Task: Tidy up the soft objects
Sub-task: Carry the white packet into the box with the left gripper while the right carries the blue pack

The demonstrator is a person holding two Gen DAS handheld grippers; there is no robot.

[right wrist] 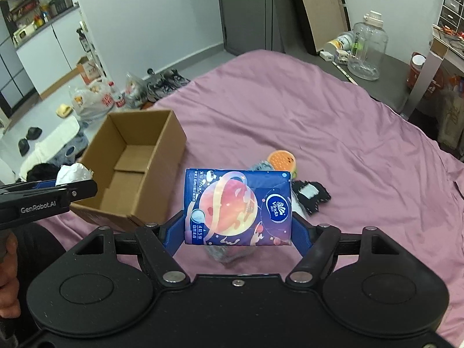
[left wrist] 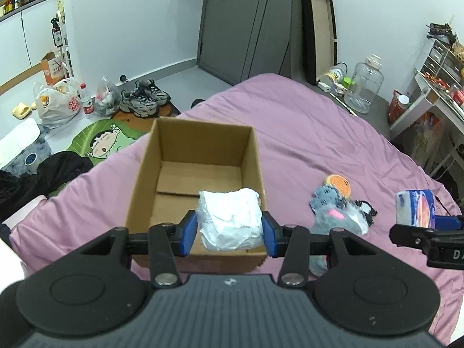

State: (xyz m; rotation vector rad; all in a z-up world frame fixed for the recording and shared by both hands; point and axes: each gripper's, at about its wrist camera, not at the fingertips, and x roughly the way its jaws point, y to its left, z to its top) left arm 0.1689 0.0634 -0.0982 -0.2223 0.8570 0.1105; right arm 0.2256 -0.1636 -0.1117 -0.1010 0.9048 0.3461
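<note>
cardboard box [left wrist: 162, 156] sat left on the bed; your left gripper [left wrist: 229, 233] clamped one white tissue bundle [left wrist: 230, 220] over it, better released low inside. one plush toy [left wrist: 336, 211] lay between; your right gripper [right wrist: 237, 232] pinched one blue tissue pack [right wrist: 237, 206]
</note>
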